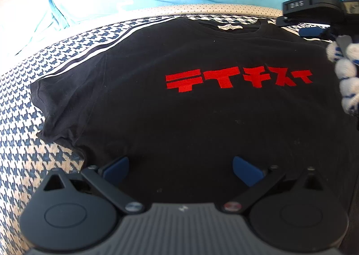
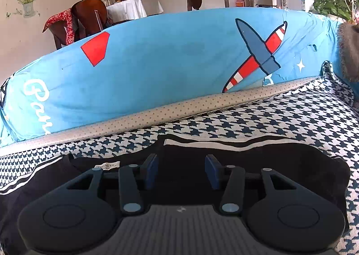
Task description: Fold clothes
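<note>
The black shirt [image 1: 179, 109] lay flat on the houndstooth cover [image 1: 20, 120], under both claws. Left claw [image 1: 180, 166] gaped wide, empty; right claw [image 2: 181, 170] half-open over the collar. A shallow pinch there could slip, or grab the cover too.

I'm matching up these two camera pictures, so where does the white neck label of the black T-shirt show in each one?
Left wrist view: neck label at top centre, on the far collar of the black T-shirt.
Right wrist view: neck label at lower left, beside the near finger.
Shared landmark: the blue cushion.
</note>
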`<action>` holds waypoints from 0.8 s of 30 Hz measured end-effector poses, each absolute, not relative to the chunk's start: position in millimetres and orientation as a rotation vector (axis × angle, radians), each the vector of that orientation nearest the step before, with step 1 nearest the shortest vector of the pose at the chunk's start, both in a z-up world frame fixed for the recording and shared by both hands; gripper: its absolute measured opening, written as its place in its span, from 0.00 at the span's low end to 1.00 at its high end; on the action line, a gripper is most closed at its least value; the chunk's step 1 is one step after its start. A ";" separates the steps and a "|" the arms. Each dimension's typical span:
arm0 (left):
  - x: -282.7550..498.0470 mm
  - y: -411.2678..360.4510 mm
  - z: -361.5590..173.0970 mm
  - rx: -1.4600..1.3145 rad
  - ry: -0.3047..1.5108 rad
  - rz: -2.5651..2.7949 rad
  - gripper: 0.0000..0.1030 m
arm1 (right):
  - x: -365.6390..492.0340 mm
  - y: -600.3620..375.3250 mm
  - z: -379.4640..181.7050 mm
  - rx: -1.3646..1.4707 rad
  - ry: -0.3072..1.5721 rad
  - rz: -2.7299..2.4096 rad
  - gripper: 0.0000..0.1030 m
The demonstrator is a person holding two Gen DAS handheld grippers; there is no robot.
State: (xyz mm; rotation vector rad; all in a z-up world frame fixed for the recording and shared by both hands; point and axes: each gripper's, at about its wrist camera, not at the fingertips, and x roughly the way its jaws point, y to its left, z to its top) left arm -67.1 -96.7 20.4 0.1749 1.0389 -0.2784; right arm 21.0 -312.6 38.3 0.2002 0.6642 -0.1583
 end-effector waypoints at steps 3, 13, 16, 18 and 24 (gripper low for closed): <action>-67.2 -95.4 20.3 0.173 1.038 -0.280 1.00 | 30.3 -308.2 34.8 0.185 0.673 -0.149 0.47; -65.6 -94.8 19.5 0.172 1.038 -0.286 1.00 | 56.1 -296.6 24.0 0.107 0.685 -0.145 0.52; -64.5 -94.9 18.7 0.173 1.037 -0.286 1.00 | 62.1 -296.3 18.8 0.089 0.698 -0.154 0.52; -64.3 -95.2 18.6 0.173 1.037 -0.286 1.00 | 65.1 -296.5 14.8 0.083 0.710 -0.159 0.52; -64.7 -95.0 17.3 0.173 1.034 -0.288 1.00 | 68.7 -294.0 11.7 0.055 0.695 -0.167 0.40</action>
